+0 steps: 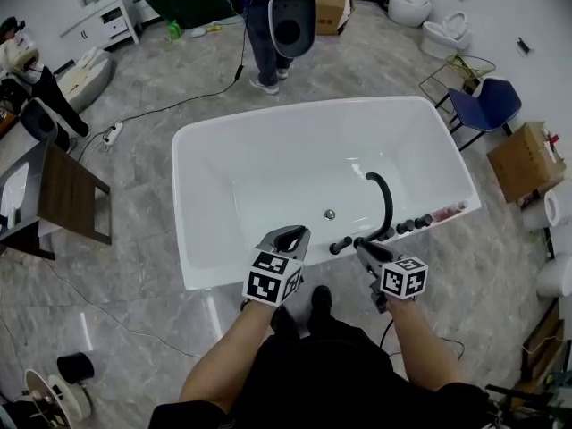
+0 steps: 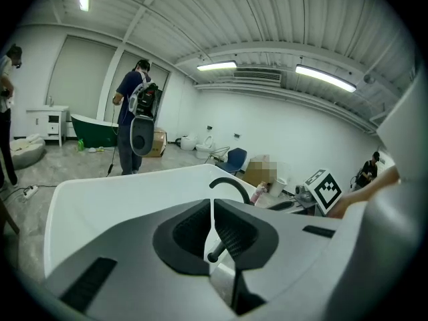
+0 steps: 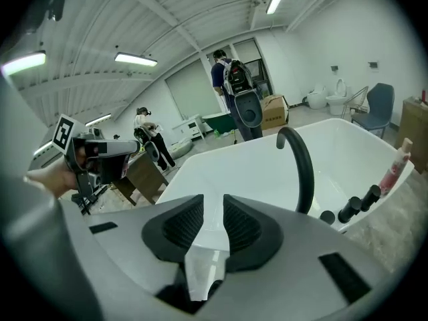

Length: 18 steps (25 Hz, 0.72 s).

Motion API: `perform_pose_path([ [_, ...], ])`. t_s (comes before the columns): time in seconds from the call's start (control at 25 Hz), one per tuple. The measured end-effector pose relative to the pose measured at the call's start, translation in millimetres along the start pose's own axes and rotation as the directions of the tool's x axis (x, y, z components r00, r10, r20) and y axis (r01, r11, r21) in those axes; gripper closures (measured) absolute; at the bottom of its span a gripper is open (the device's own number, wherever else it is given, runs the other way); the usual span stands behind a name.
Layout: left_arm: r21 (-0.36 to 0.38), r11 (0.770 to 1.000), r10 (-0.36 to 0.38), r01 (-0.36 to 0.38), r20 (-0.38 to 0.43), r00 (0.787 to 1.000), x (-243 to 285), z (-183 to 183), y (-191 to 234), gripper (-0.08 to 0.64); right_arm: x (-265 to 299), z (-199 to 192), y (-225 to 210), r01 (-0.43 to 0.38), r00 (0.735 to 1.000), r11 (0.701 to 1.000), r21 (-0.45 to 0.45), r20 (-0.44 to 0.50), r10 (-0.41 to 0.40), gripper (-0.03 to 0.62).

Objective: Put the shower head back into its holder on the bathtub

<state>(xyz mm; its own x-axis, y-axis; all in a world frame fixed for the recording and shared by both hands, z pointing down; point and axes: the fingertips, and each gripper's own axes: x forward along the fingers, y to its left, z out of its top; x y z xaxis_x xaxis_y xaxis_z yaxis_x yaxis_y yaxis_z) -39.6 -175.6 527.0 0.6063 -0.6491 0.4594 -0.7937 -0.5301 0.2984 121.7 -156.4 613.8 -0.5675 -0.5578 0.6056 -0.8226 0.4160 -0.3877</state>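
A white bathtub (image 1: 295,113) fills the middle of the head view. On its near rim stand a curved black spout (image 1: 386,204) and a row of black knobs (image 1: 416,223). A short black rod-like fitting (image 1: 340,246) lies at the left end of that row; I cannot tell if it is the shower head. The same rod (image 2: 215,251) shows just beyond my left gripper (image 2: 212,223), which is shut and empty. My right gripper (image 3: 212,223) hovers over the rim near the spout (image 3: 301,166), open, with nothing between its jaws. Both grippers (image 1: 290,237) (image 1: 366,250) sit above the near rim.
A pink bottle (image 1: 451,208) lies on the rim at the right. A person with a backpack rig (image 1: 268,25) stands beyond the tub. A blue chair (image 1: 487,101) and a cardboard box (image 1: 527,159) are to the right, a wooden table (image 1: 63,195) to the left.
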Motion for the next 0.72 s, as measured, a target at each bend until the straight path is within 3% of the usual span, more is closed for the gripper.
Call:
perform_pose_path([
  [0.16, 0.030, 1.000, -0.007, 0.005, 0.048, 0.999, -6.4, 20.2, -1.5, 0.531, -17.4, 16.1, 1.3, -0.001, 0.999, 1.000, -0.011, 0.035, 0.001, 0.505],
  [0.44, 0.056, 0.998, 0.019, -0.026, 0.115, 0.993, -13.6, 50.3, -0.4, 0.531, -35.6, 74.0, 10.5, -0.020, 0.993, 0.994, -0.109, 0.111, 0.032, 0.542],
  [0.72, 0.078, 0.994, 0.069, -0.083, 0.166, 0.984, -7.2, 83.4, -12.3, 0.531, -58.9, 128.6, 33.7, -0.166, 0.965, 0.970, -0.179, 0.174, 0.198, 0.559],
])
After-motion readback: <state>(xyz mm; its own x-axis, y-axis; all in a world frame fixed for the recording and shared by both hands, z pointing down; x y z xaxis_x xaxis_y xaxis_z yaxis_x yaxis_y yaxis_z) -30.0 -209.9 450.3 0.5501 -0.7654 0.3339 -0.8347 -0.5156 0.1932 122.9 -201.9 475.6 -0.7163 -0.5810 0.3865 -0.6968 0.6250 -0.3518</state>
